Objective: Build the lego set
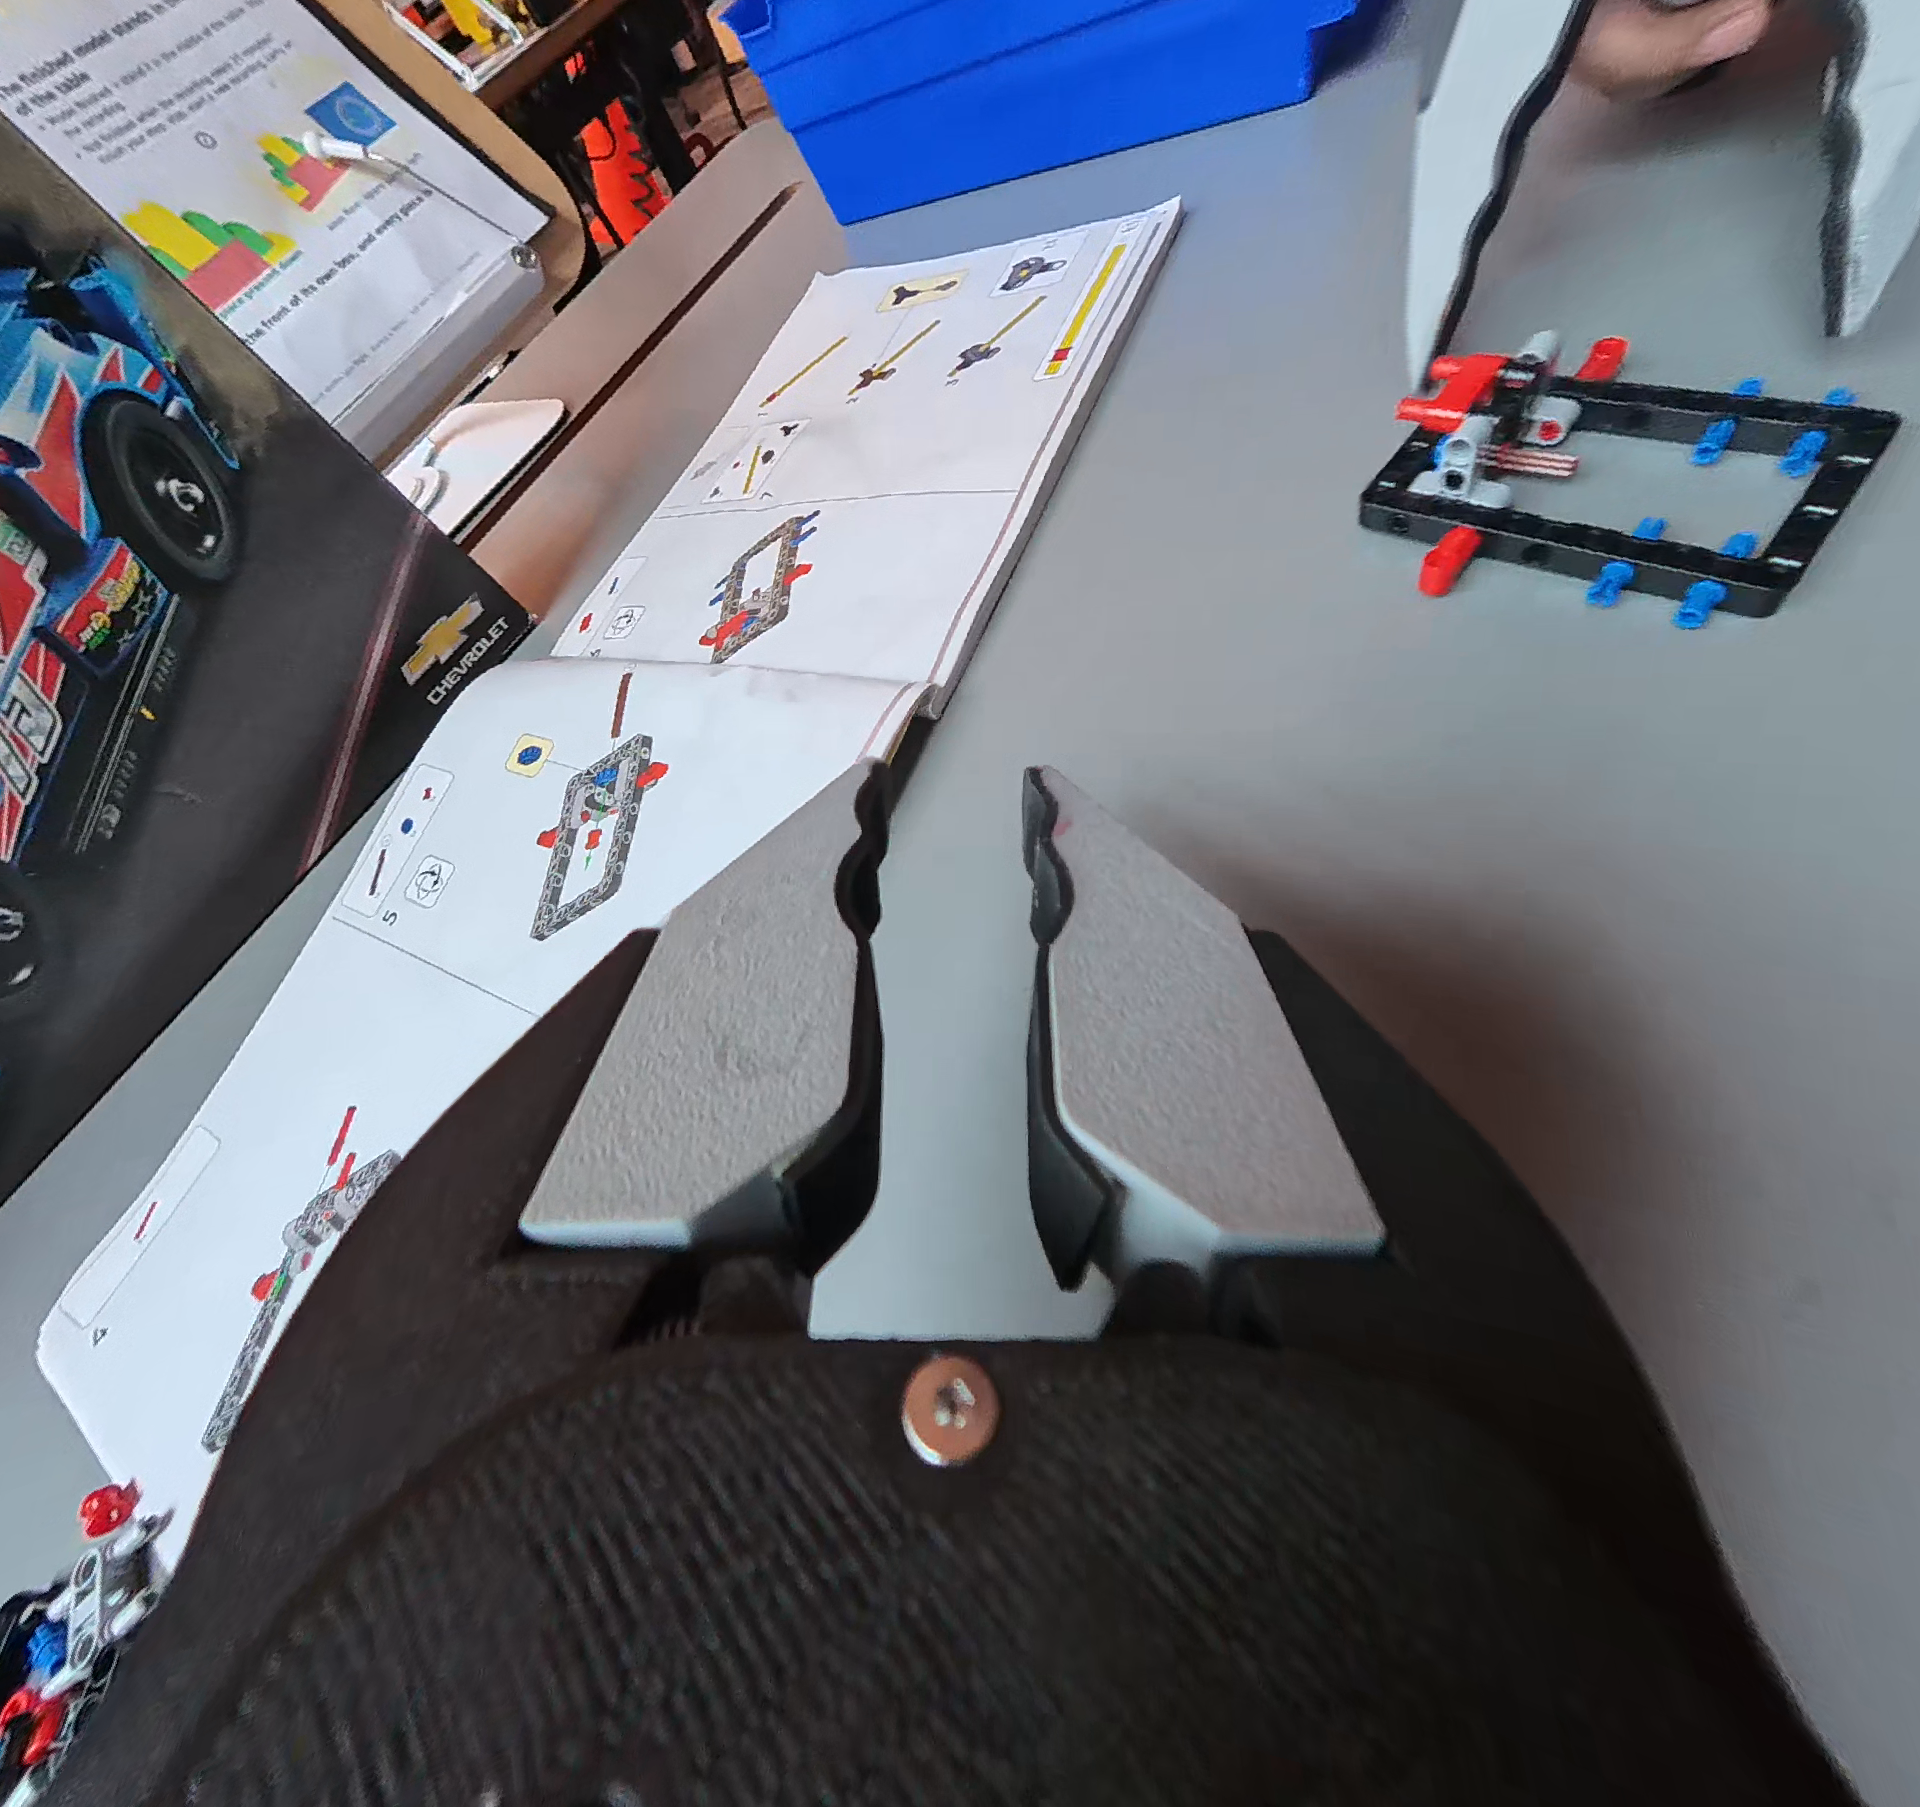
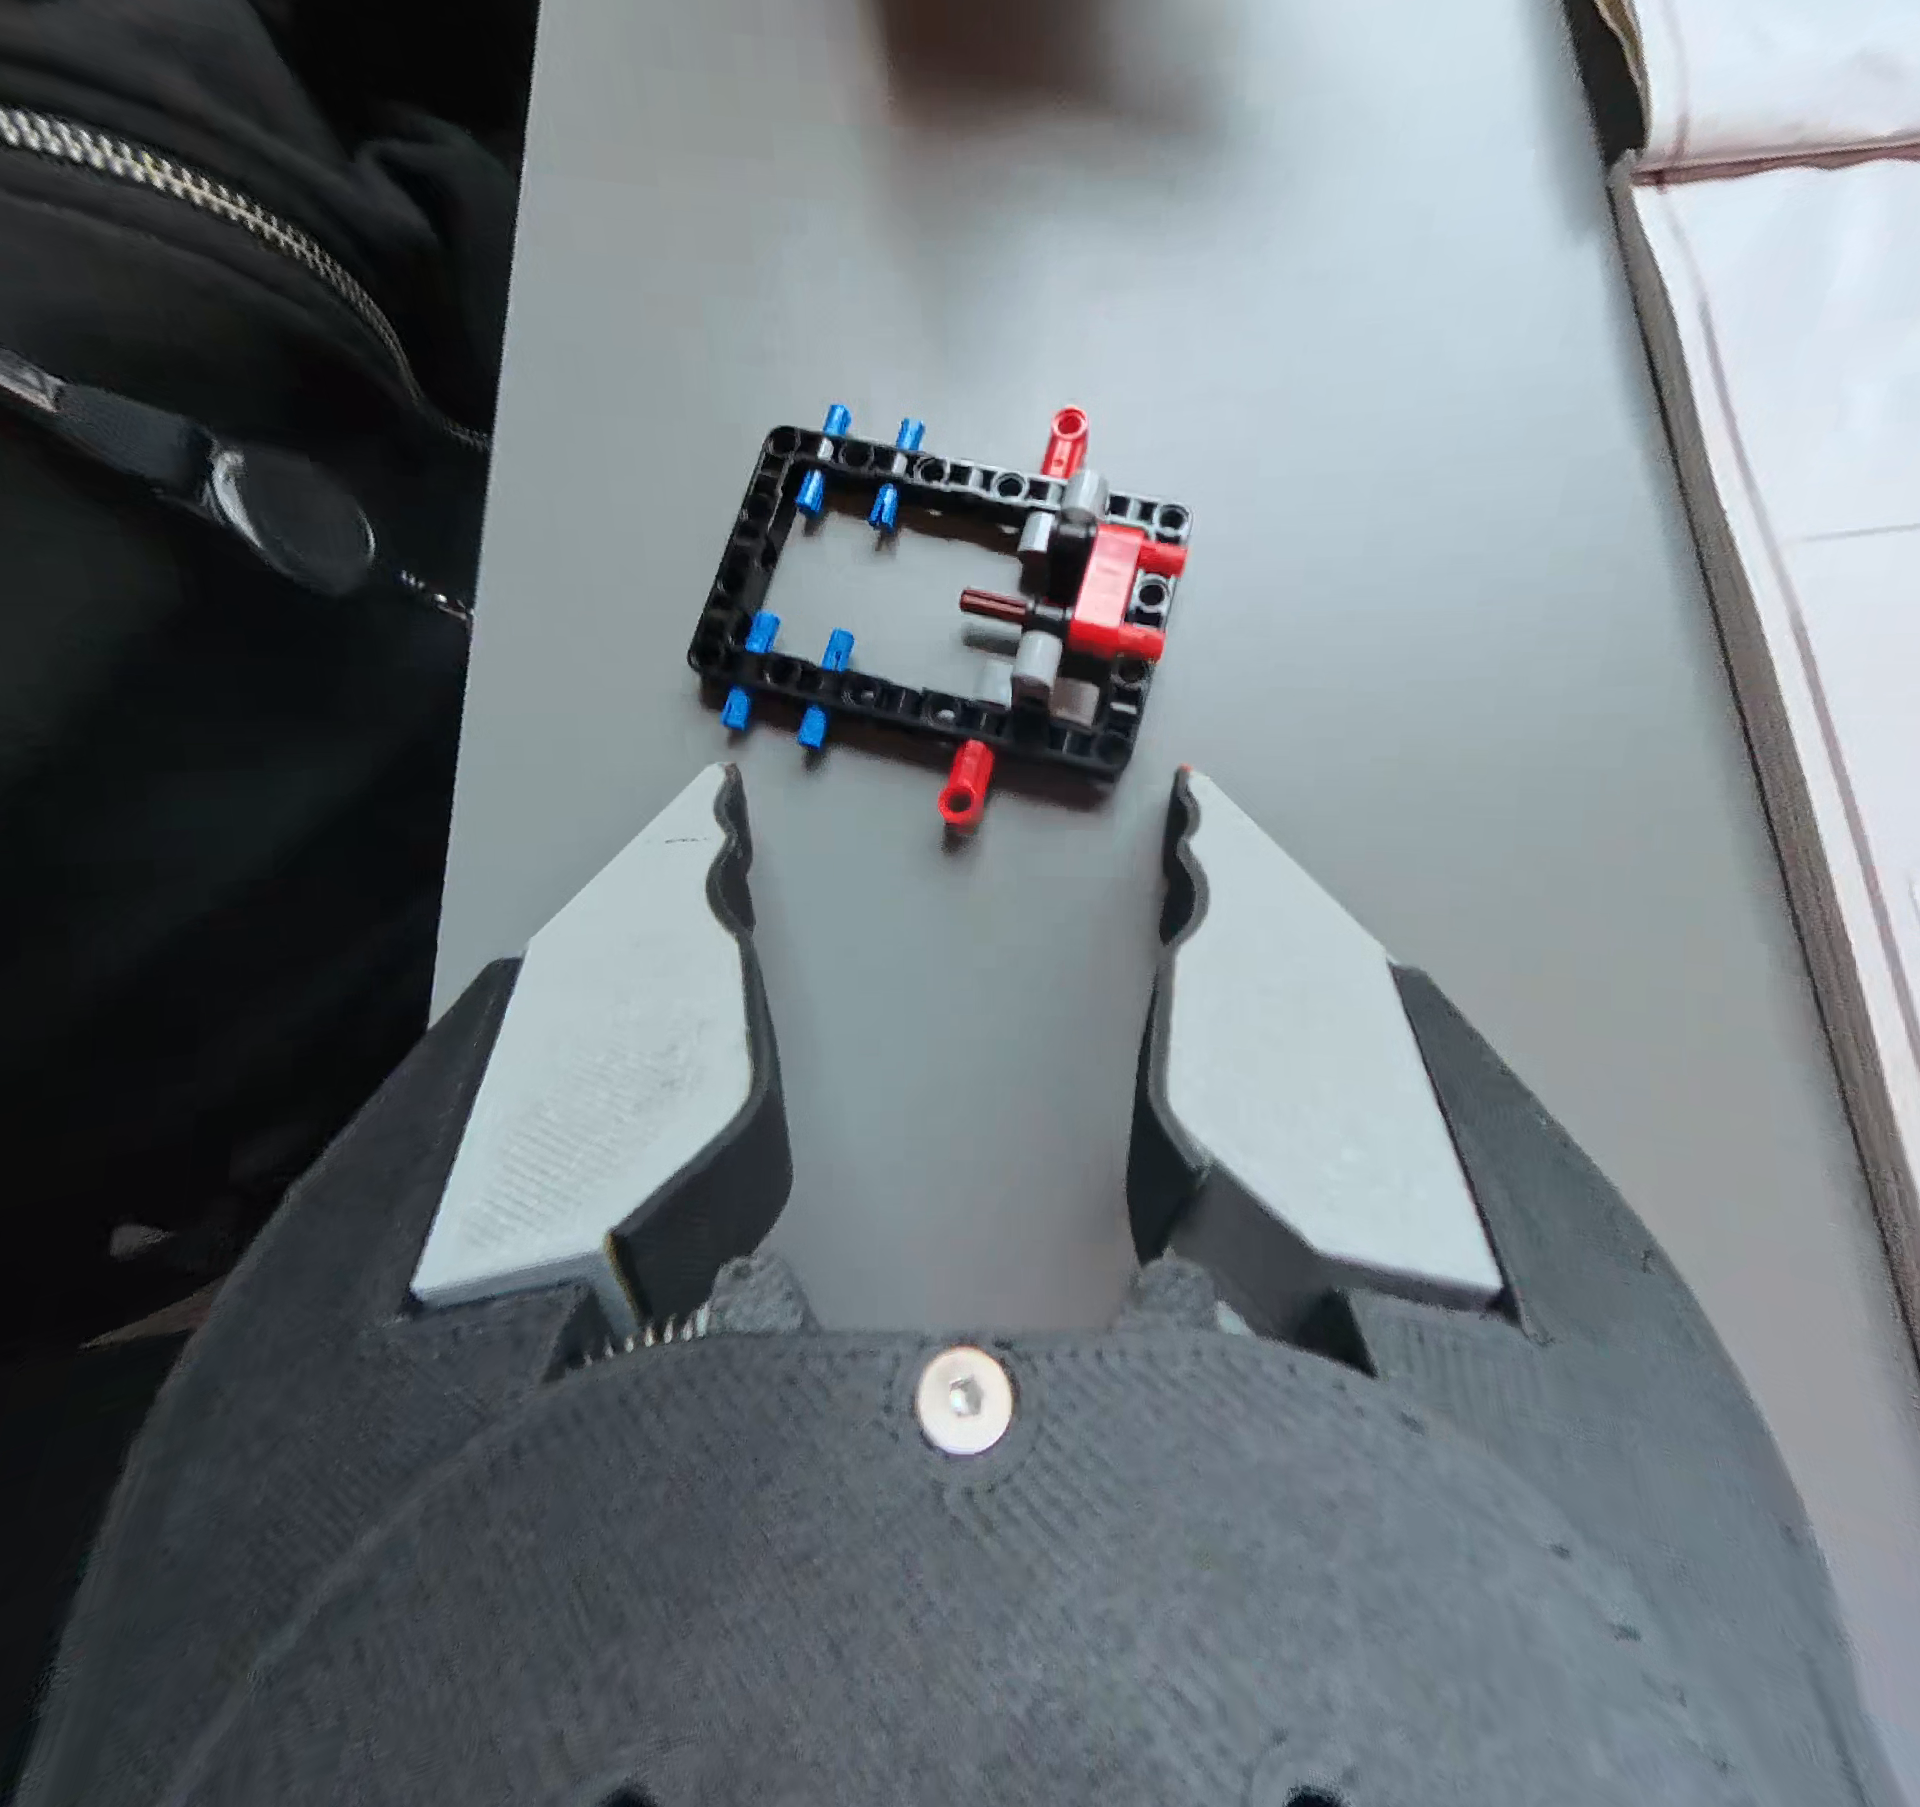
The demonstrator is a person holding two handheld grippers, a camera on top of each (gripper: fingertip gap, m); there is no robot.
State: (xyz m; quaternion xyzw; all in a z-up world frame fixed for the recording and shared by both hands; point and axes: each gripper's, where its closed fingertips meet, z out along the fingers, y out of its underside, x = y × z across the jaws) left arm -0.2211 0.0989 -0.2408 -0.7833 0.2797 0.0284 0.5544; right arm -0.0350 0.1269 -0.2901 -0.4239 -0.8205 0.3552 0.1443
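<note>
— So, where is the build standing?

— Early, I'd judge. The black frame (image 2: 940, 604) is lying flat on the grey table (image 2: 1351, 407), already carrying blue pins (image 2: 762, 637), red pins (image 2: 966, 781) and a red-and-grey cluster at one end.

— And the grippers?

— The right gripper (image 2: 956, 801) is hovering just short of the frame, fingers spread wide and holding nothing. The left gripper (image 1: 951, 801) is hanging by the open booklet (image 1: 894, 469), fingers apart with a narrower gap, also empty.

— Next move?

— Probably gripping the frame across its short side, clear of the protruding pins.

— Room?

— Plenty around the frame. The table edge is running close along one side, with the blue bin (image 1: 1039, 22) well apart.
</note>
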